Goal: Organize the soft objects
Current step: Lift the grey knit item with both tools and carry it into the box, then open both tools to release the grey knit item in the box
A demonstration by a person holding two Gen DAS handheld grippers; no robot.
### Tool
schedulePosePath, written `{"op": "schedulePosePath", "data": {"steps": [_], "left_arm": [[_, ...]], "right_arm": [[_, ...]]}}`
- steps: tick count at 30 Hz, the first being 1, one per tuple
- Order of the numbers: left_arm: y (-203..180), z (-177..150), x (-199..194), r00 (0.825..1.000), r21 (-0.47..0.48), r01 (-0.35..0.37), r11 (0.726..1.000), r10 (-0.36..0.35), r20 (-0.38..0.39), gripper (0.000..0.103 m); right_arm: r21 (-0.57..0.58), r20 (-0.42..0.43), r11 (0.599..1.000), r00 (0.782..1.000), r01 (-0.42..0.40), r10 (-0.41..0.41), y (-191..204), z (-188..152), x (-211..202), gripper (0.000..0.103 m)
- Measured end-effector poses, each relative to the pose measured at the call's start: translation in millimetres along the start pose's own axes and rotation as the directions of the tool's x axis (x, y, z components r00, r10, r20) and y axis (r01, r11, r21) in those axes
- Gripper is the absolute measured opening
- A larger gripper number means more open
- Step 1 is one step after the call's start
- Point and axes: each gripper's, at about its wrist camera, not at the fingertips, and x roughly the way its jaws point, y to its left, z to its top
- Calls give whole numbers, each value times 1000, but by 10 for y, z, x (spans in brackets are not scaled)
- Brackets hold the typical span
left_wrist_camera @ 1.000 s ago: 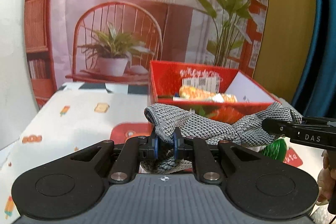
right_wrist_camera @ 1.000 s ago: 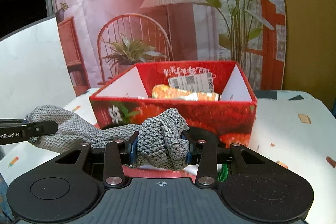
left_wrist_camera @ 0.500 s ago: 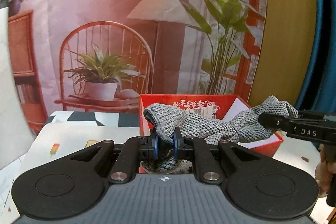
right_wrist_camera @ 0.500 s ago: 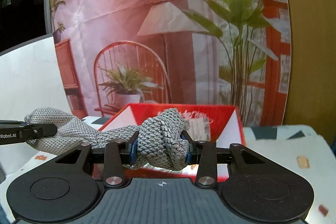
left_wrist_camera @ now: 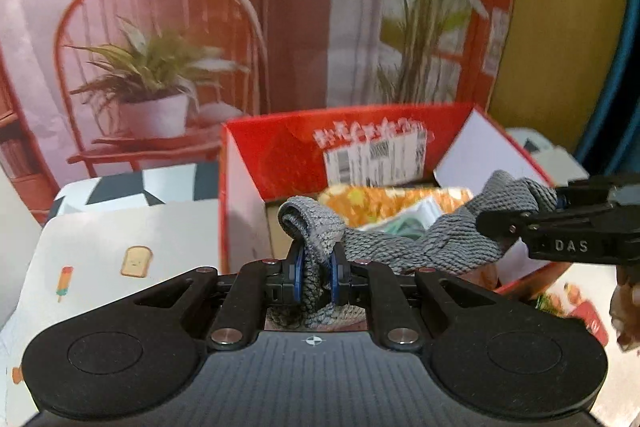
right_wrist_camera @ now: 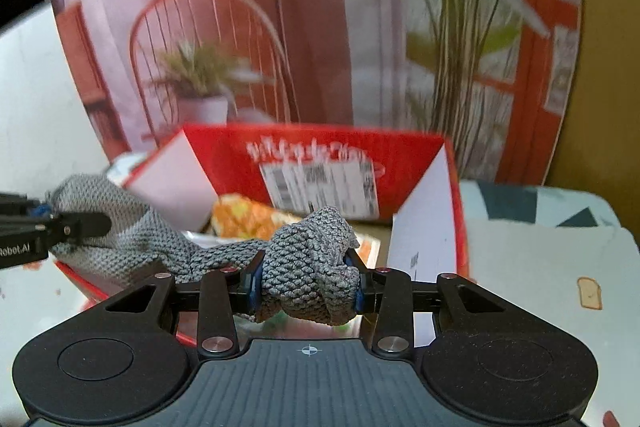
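the left gripper (left_wrist_camera: 316, 269) pinches one end of the grey knitted cloth (left_wrist_camera: 404, 243), the right gripper (right_wrist_camera: 308, 277) clamps the bunched other end. the cloth hangs over the open red box (left_wrist_camera: 280, 155). better to lower both ends evenly, then release together.

A cloth (left_wrist_camera: 404, 247) spans between both tongs above the box (left_wrist_camera: 276, 155).

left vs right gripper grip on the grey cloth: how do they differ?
The left gripper pinches a thin fold of the grey knit cloth, jaws nearly closed; the right gripper clamps a thick bunched wad, jaws wider apart. Both hold the same cloth, stretched between them over the red box.
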Motion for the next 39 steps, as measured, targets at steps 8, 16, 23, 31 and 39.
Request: {"op": "schedulePosePath", "data": {"steps": [8, 16, 23, 31, 39], "left_arm": [[-110, -29, 281, 995, 30, 51, 998, -48, -84, 14], [-113, 28, 389, 991, 29, 71, 997, -67, -114, 14], [-134, 31, 395, 992, 42, 66, 997, -61, -113, 16], [-110, 106, 153, 998, 28, 68, 997, -68, -7, 82], [29, 101, -150, 993, -56, 65, 996, -58, 105, 101]], "right_arm": [[-1, -100, 1000, 995, 5, -5, -61, -25, 234, 36], [16, -131, 1000, 991, 10, -8, -97, 0, 303, 36], [9, -144, 1000, 989, 26, -24, -83, 7, 321, 37], [-68, -68, 995, 995, 74, -79, 6, 37, 141, 60], [-56, 71, 996, 995, 72, -68, 22, 50, -209, 96]]}}
